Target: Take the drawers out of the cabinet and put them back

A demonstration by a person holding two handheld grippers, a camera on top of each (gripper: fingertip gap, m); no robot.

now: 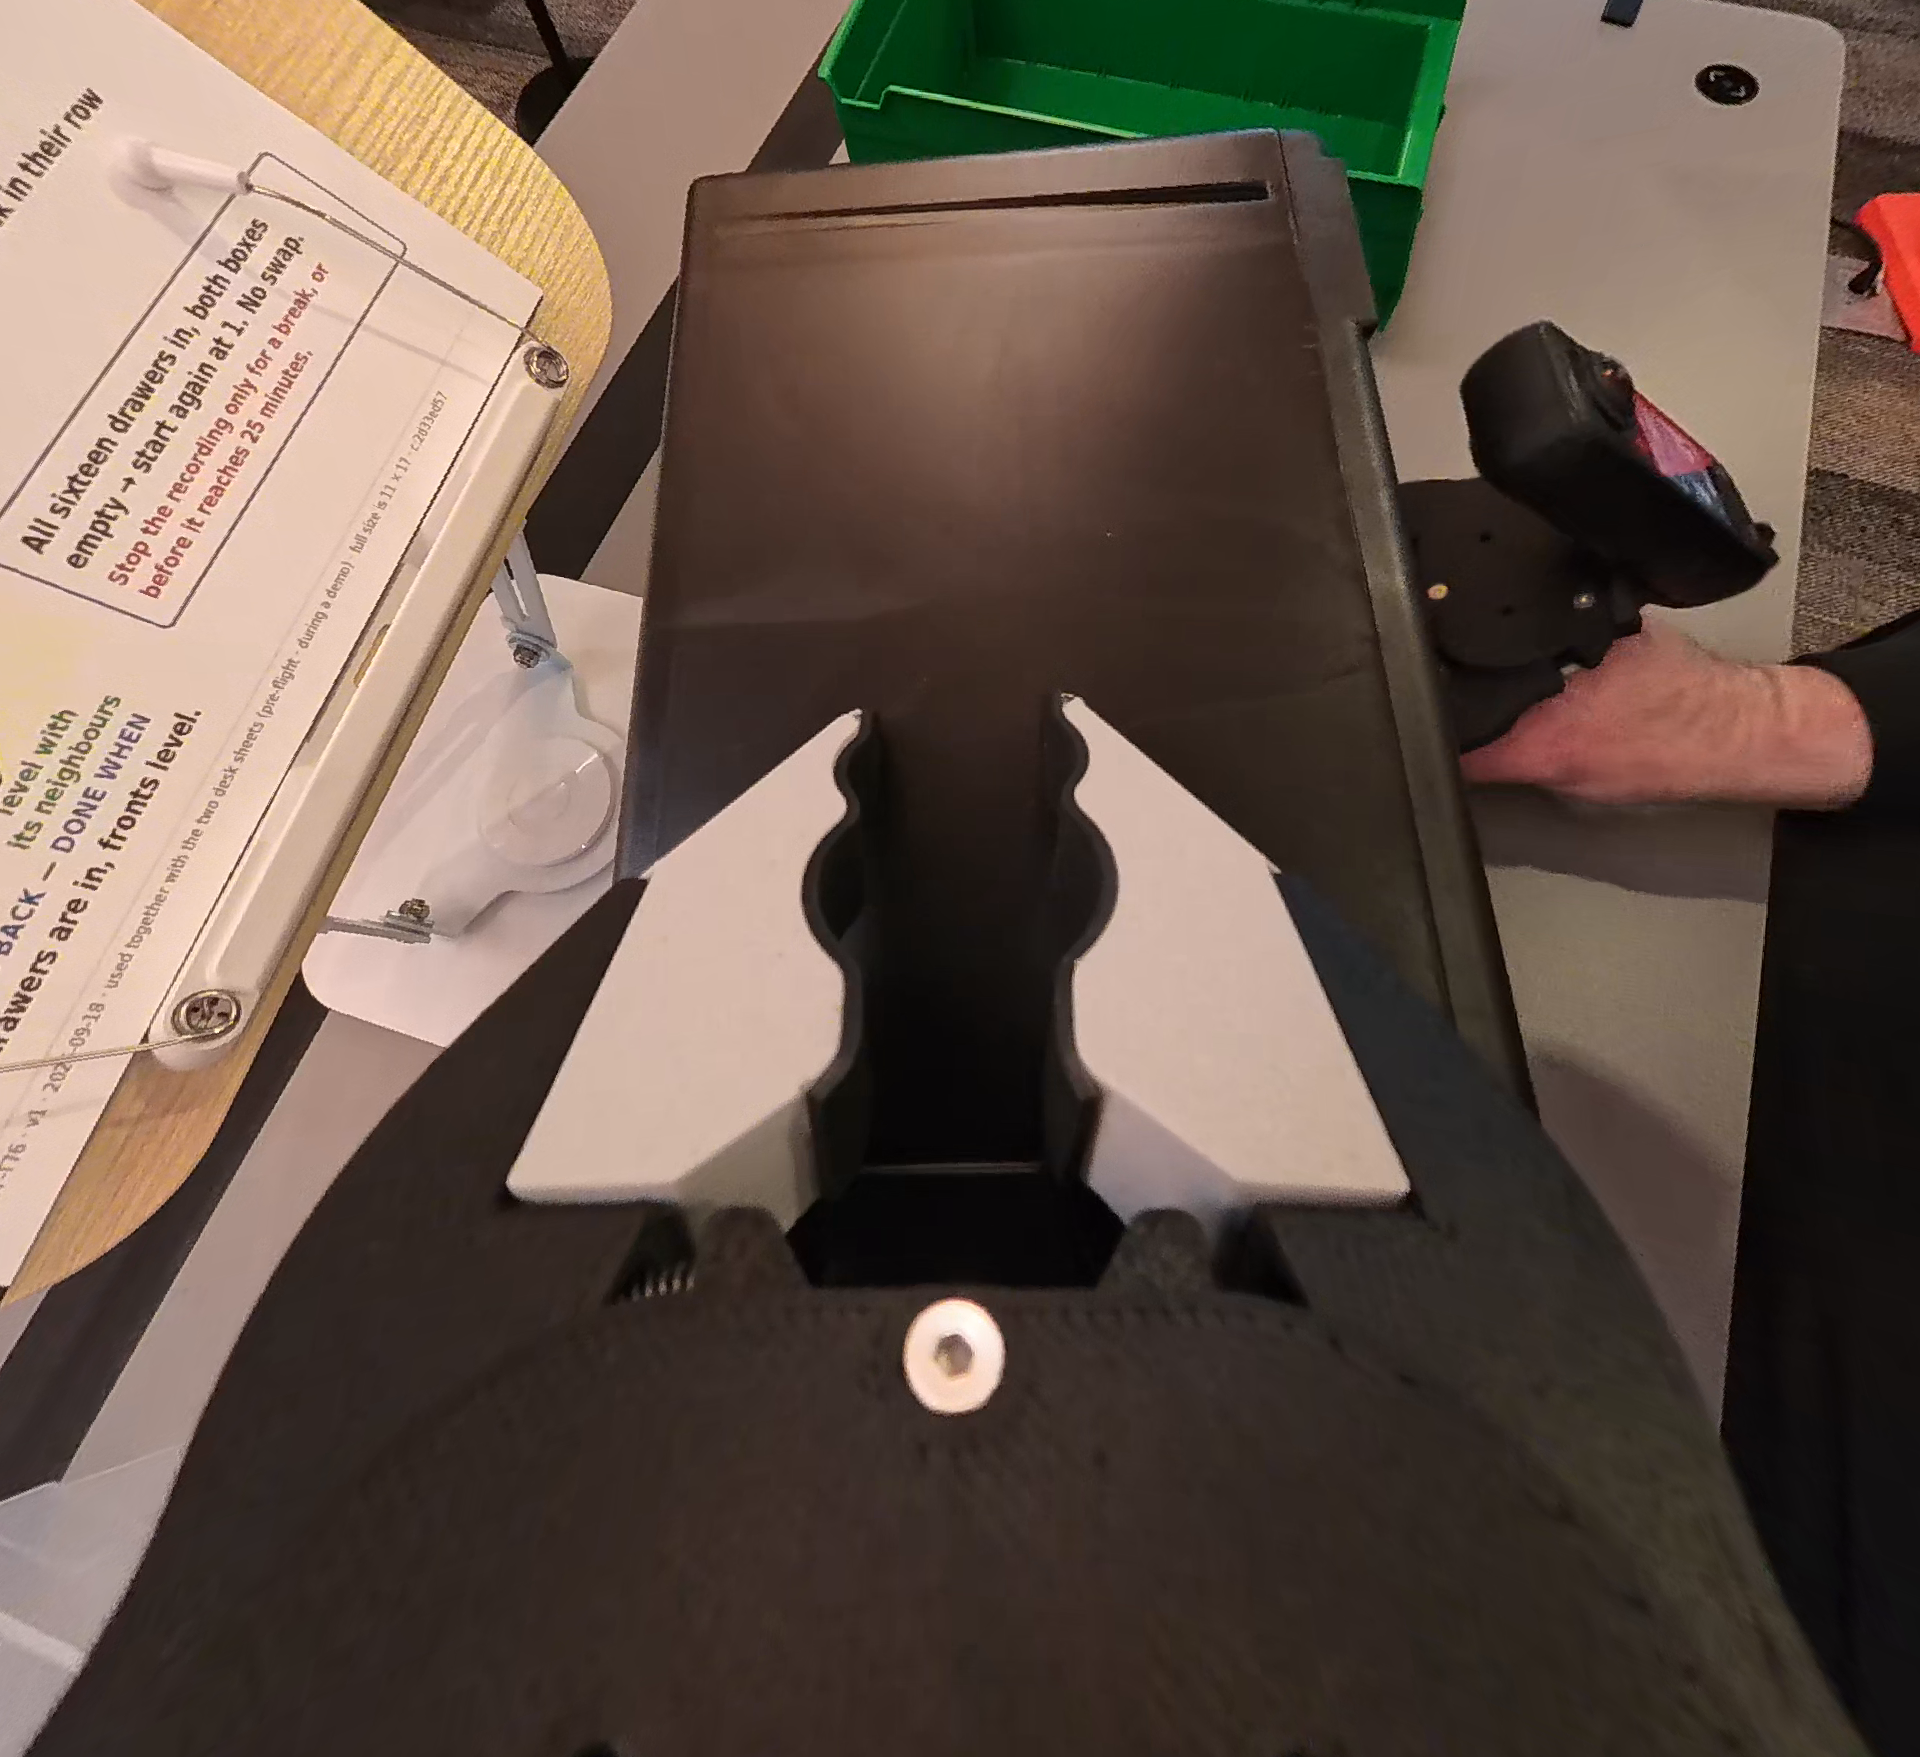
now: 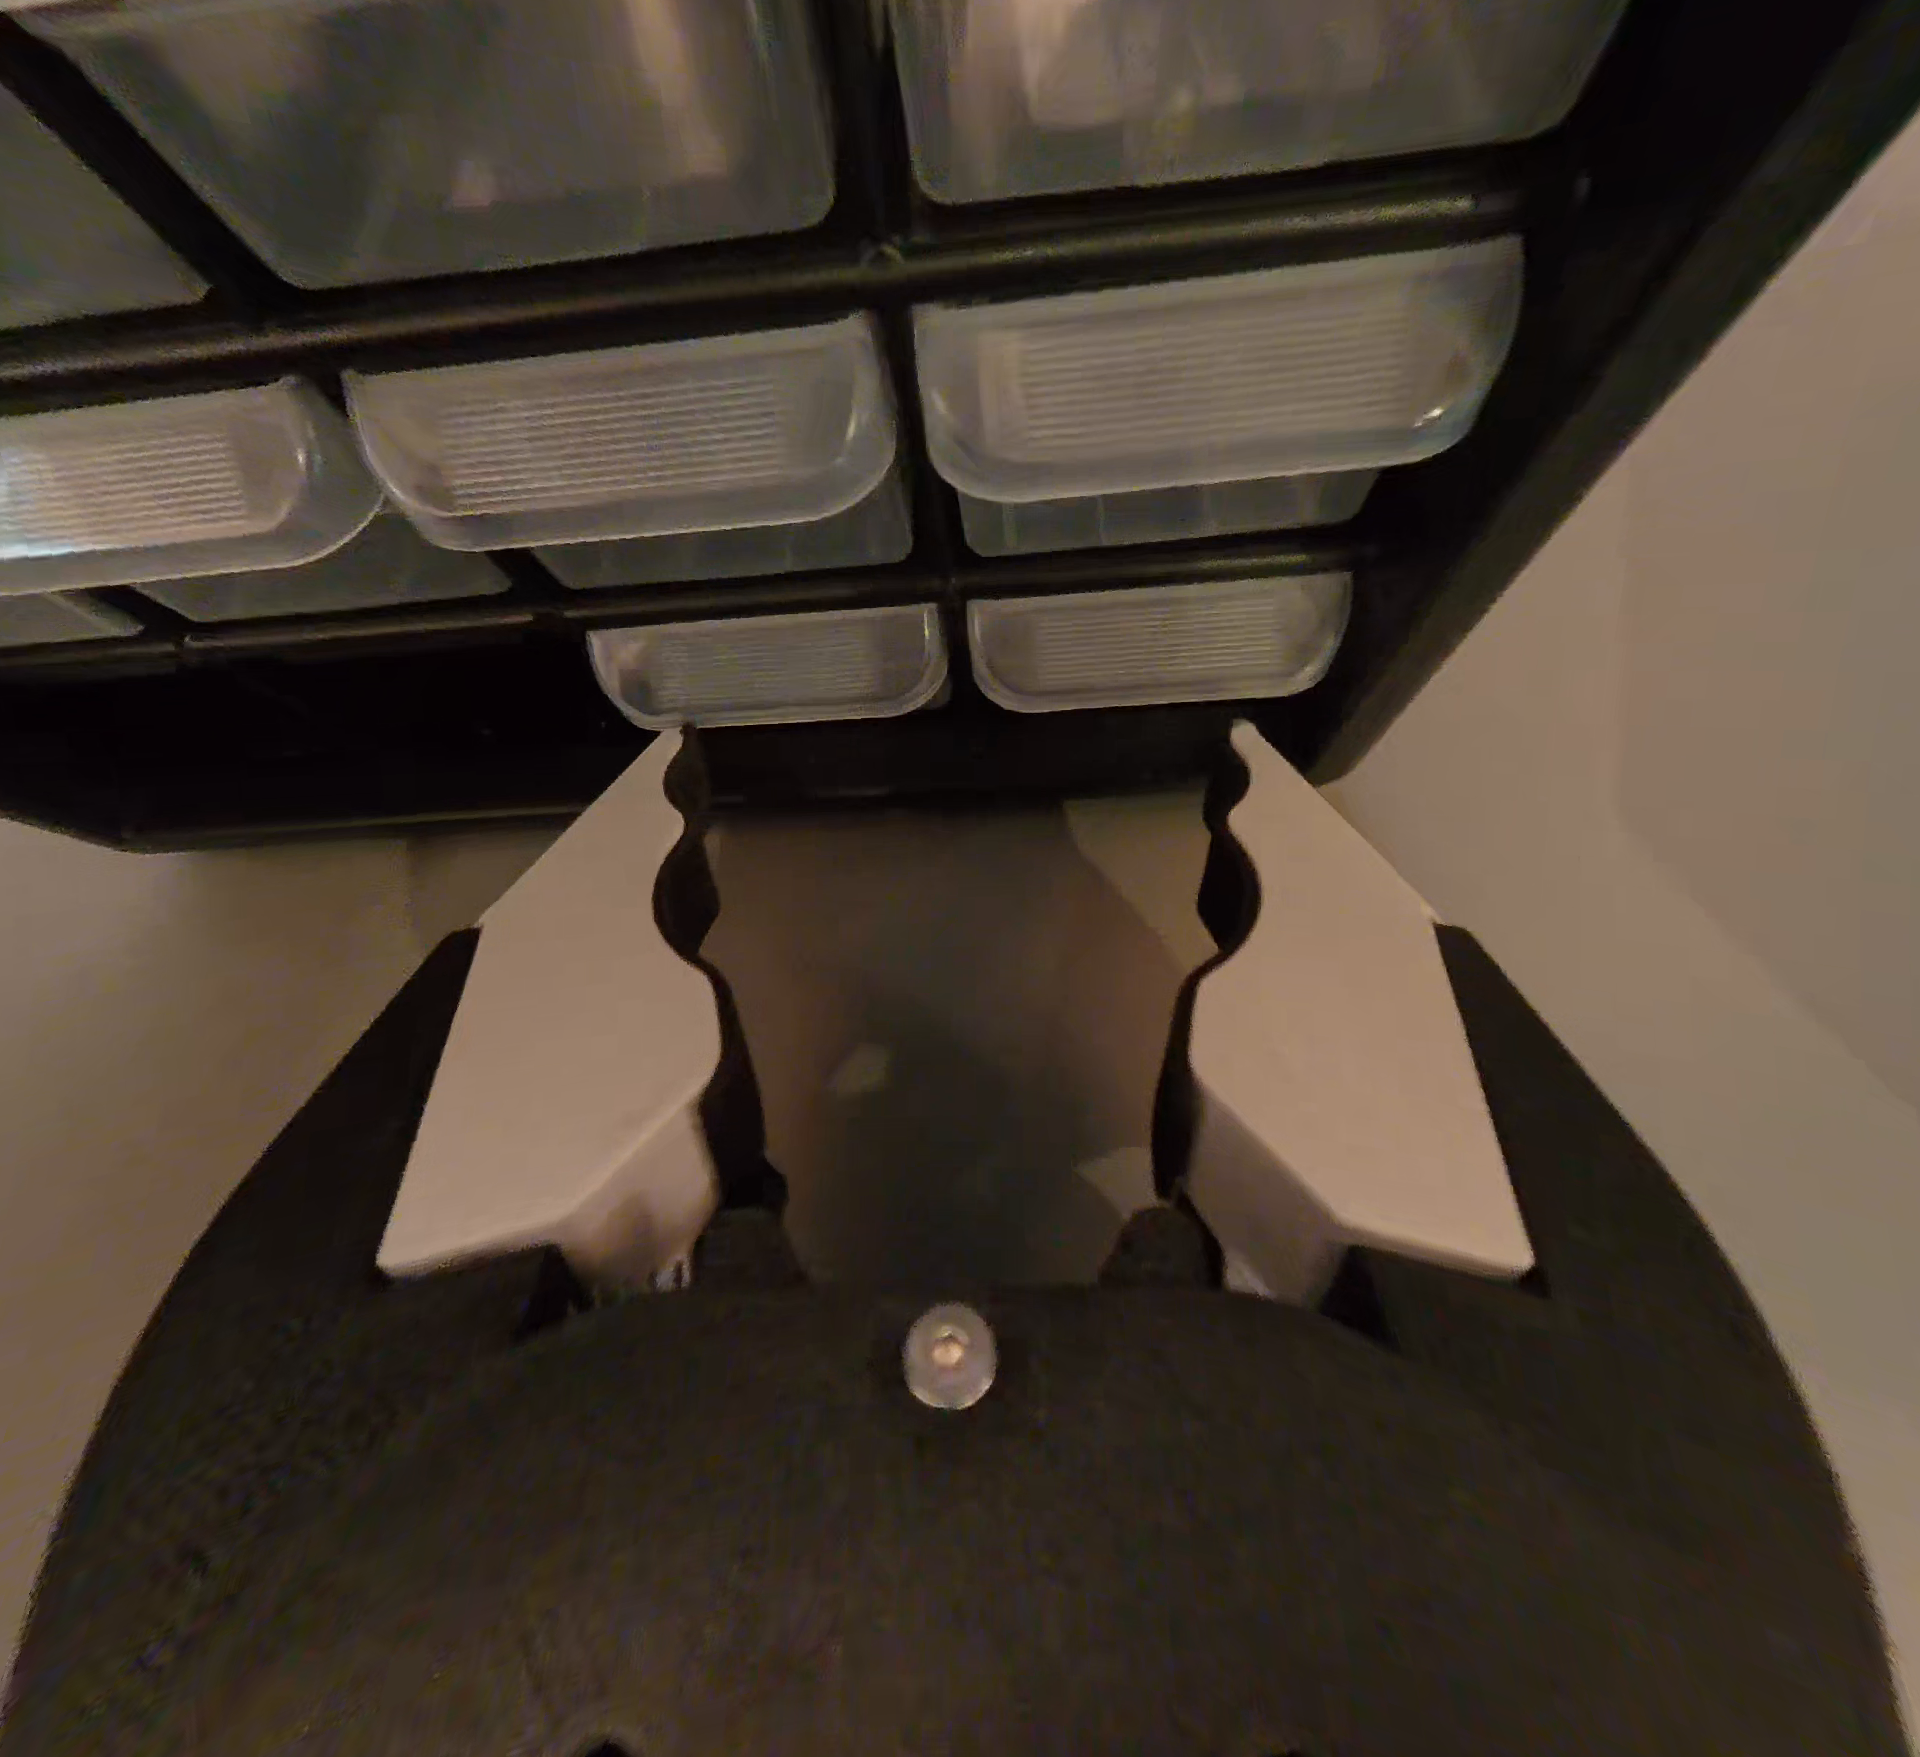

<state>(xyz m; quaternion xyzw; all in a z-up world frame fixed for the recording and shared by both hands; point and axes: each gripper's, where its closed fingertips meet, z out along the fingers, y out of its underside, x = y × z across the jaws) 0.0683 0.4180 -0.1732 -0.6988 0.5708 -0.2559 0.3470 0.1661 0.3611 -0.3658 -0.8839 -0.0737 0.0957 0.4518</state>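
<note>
The cabinet [image 2: 1621, 273] fills the upper half of the right wrist view: a black frame with a grid of clear plastic drawers seen from low down, close to its front. Seven drawer fronts can be counted there: two large ones across the top, three ribbed ones in the middle row, and two in the bottom row, of which the bottom-left drawer [image 2: 769, 663] sits just above the left fingertip of the right tongs [image 2: 961, 741]. Those tongs are spread wide, nothing between the fingers, with their tips near the cabinet's lower edge over a pale grey surface [image 2: 1662, 772].

The left wrist view shows none of the drawers. It looks down on the cabinet's flat black top [image 1: 997, 419], which runs from the centre to the upper middle of the frame with one narrow slot near its far edge. The left tongs [image 1: 961, 720] lie over this top with a moderate gap between the fingers; whether they press on the panel or grip anything I cannot tell.

Beyond the cabinet, in the upper centre, stands one empty green plastic bin [image 1: 1153, 14]. At the right edge a hand [image 1: 1662, 731] holds the other black gripper body. At the left, one printed instruction sheet [image 1: 156, 481] rests on a white wire stand over a wood-grain board; its writing is legible but left unquoted.
</note>
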